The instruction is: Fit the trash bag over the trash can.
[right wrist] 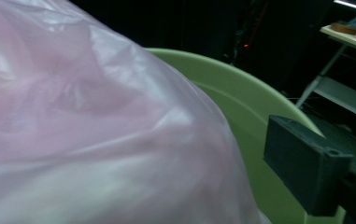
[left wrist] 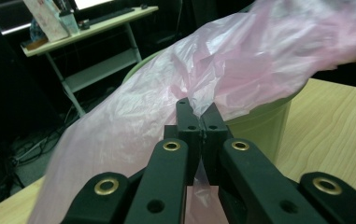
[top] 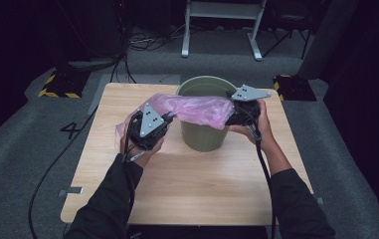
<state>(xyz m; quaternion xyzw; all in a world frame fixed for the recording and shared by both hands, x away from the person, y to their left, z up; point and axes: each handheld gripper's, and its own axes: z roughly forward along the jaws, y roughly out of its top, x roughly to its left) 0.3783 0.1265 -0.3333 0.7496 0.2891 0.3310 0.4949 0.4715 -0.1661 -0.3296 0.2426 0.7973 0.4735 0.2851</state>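
Two tools: both at a pink bag (top: 197, 109) draped over a green bin (top: 204, 134) on the bench (top: 187, 184).
Left tool (top: 169, 117): jaws together, clamped on a pinch of the bag's film; seen close in the left gripper view (left wrist: 199, 116), with film gathered between the pads.
Right tool (top: 229, 112): jaws apart; in the right gripper view one black pad (right wrist: 306, 172) stands to the right, clear of the film, beside the bin's rim (right wrist: 241, 93).
Bag: stretched across the near part of the bin's mouth, from the right tool over to the left one; its loose end trails down to the left of the bin, behind the left hand (top: 144, 139).
Bin: upright, at the far middle of the bench, between the two hands.
Right hand (top: 254, 124): beside the bin's right wall.
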